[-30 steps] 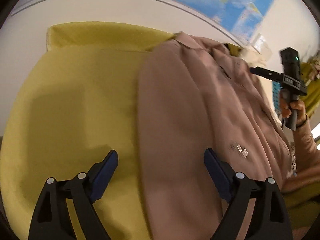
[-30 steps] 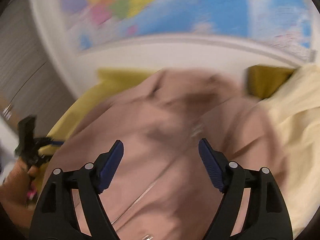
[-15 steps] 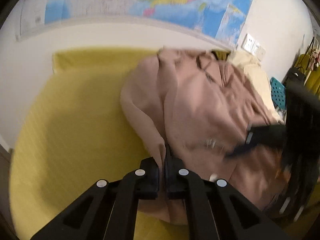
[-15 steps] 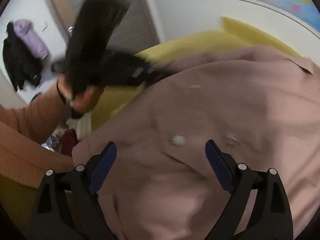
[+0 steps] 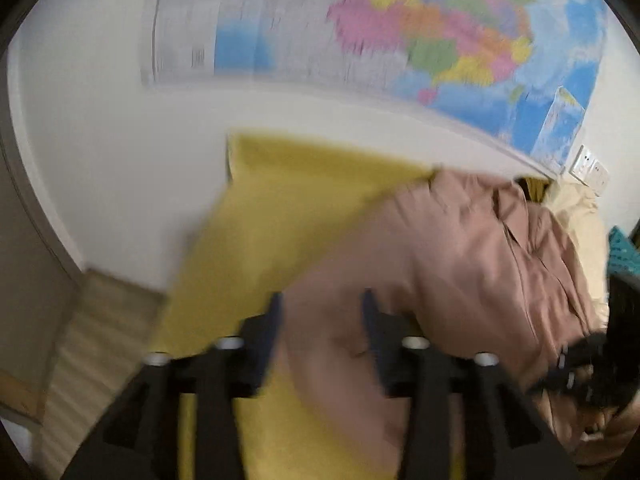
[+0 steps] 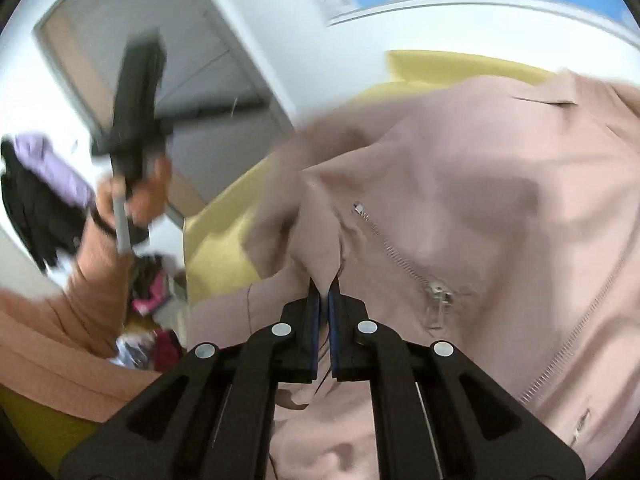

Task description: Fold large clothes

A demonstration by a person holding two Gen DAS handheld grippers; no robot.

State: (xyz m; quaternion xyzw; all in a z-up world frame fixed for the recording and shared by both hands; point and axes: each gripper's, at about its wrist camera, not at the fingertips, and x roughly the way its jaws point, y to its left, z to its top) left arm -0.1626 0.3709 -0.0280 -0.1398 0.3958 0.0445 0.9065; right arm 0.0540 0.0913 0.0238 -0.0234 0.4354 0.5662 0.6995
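Pink jacket (image 6: 460,184) lies spread over the yellow bed cover (image 5: 304,208), and the right tool (image 6: 324,300) has its blue pads clamped tight on a pinched fold of the fabric, right beside the slanted silver pocket zipper (image 6: 404,260). Over in the left wrist view, the left tool (image 5: 320,312) hangs above the jacket's near edge, jaws parting, nothing pressed between them, only cloth and cover below. Farther back, the collar bunches near a cream pillow (image 5: 580,216). On the wall a coloured map (image 5: 420,32) is too blurred to read any writing. Only the right view catches the person's left hand (image 6: 136,196) in a peach sleeve (image 6: 60,320) gripping the handle, plus a grey door (image 6: 192,80) and hanging purple clothing (image 6: 52,164).
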